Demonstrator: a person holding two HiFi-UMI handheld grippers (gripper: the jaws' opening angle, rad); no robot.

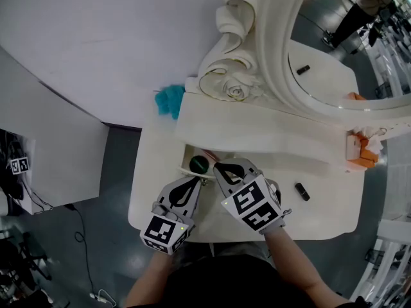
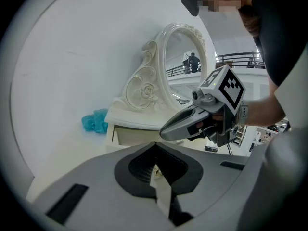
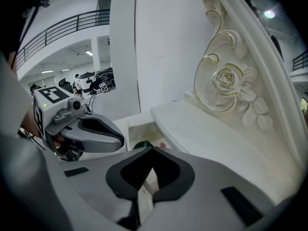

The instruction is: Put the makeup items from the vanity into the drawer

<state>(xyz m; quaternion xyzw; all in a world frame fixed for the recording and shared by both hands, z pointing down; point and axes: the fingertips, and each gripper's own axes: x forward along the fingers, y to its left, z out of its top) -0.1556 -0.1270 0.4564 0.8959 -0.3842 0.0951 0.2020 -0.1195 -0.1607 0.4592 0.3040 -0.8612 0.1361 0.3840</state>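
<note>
The drawer (image 1: pixel 185 158) stood pulled out at the near left of the white counter (image 1: pixel 321 218), under the raised shelf (image 1: pixel 257 133) that carried the carved mirror (image 1: pixel 270 76). A green round item (image 1: pixel 200 165) lay inside it. Beside that item a small reddish bit showed, too small to tell what it was. The right hand-held gripper (image 1: pixel 219 167) pointed steeply down over the drawer's near right edge. Its jaws were fully together with nothing between them, and in its own view the green item sat just beyond their tips. The left hand-held gripper (image 1: pixel 200 182) lay lower and flatter, with its tips at the drawer's front edge, just beside the right one. Its jaws were also together at the tips. A small gold-coloured fitting (image 2: pixel 155 172) showed through the gap behind the tips, but whether the pads pinched it could not be told. A small black item (image 1: pixel 302 191) lay out on the counter to the right of both grippers, apart from them and from the drawer. An orange and white box (image 1: pixel 359 149) sat at the counter's far right edge, by the mirror's foot. A teal bundle (image 1: pixel 169 100) rested at the back left corner of the shelf, against the wall.
</note>
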